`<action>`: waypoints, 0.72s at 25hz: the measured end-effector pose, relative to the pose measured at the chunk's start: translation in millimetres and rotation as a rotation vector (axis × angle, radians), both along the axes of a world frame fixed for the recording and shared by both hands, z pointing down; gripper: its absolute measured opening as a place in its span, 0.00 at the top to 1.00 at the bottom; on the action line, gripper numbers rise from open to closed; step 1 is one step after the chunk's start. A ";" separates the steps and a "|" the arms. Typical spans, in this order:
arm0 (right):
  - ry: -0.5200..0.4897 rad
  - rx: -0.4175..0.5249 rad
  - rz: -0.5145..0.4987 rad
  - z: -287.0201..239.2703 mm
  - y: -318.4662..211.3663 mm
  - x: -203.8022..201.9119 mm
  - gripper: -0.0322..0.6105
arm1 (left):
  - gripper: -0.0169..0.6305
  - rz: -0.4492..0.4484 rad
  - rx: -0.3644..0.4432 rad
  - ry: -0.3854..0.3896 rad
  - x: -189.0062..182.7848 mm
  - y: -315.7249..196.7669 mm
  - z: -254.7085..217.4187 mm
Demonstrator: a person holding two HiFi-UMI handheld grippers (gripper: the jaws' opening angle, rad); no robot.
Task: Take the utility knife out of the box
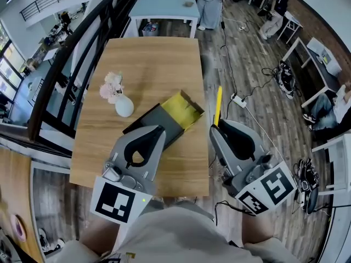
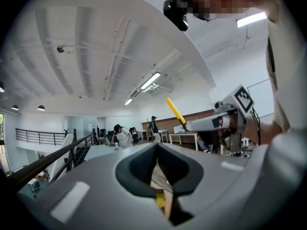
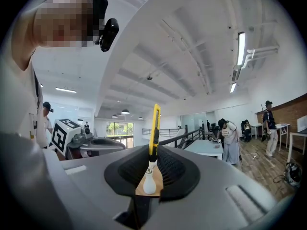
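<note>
A yellow utility knife (image 1: 218,106) stands upright off the table's right edge, and my right gripper (image 1: 219,126) is shut on its lower end. In the right gripper view the utility knife (image 3: 154,128) rises from between the pads of the right gripper (image 3: 152,159). The opened box (image 1: 184,113), yellow inside with a grey sleeve, lies on the wooden table (image 1: 148,59). My left gripper (image 1: 159,131) hovers over the sleeve's near end, its jaws together with nothing in them. The left gripper view shows the left gripper (image 2: 157,150) and, beyond it, the knife (image 2: 175,111).
A white vase (image 1: 124,106) with pale flowers stands left of the box. A black stair railing (image 1: 82,43) runs along the table's left side. A power strip (image 1: 238,99) and cables lie on the floor to the right. Behind is a light blue table (image 1: 164,4) with people near it.
</note>
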State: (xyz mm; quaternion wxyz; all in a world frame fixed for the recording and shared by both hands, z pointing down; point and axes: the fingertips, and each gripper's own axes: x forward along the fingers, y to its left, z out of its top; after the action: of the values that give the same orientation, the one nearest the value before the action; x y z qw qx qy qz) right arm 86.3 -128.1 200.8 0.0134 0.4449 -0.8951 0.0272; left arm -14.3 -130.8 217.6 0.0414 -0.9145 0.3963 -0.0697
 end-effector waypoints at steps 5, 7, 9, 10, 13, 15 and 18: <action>0.039 -0.012 0.010 19.7 8.1 2.1 0.86 | 0.97 -0.001 -0.048 -0.018 2.6 9.5 19.5; 0.078 -0.002 0.017 26.6 10.2 1.5 0.86 | 0.97 -0.015 -0.061 -0.033 0.6 8.9 31.4; 0.077 -0.010 0.018 32.6 12.9 1.5 0.86 | 0.97 -0.020 -0.069 -0.037 0.3 7.9 40.6; 0.069 -0.020 0.017 35.5 13.6 1.5 0.86 | 0.97 -0.022 -0.077 -0.033 -0.2 7.7 43.8; 0.045 -0.044 0.022 41.1 11.8 3.0 0.86 | 0.97 -0.023 -0.099 -0.022 -1.6 7.3 48.0; 0.029 -0.051 0.024 42.2 10.9 4.7 0.86 | 0.97 -0.020 -0.102 -0.028 -1.0 6.8 48.9; 0.025 -0.055 0.022 43.3 9.4 4.3 0.86 | 0.97 -0.015 -0.103 -0.033 -0.5 4.5 49.5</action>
State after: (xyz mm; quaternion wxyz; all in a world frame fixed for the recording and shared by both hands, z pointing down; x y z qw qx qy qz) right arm 90.5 -118.7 244.1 0.0364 0.4546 -0.8887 0.0466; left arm -14.9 -126.3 267.0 0.0004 -0.9111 0.3984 -0.1056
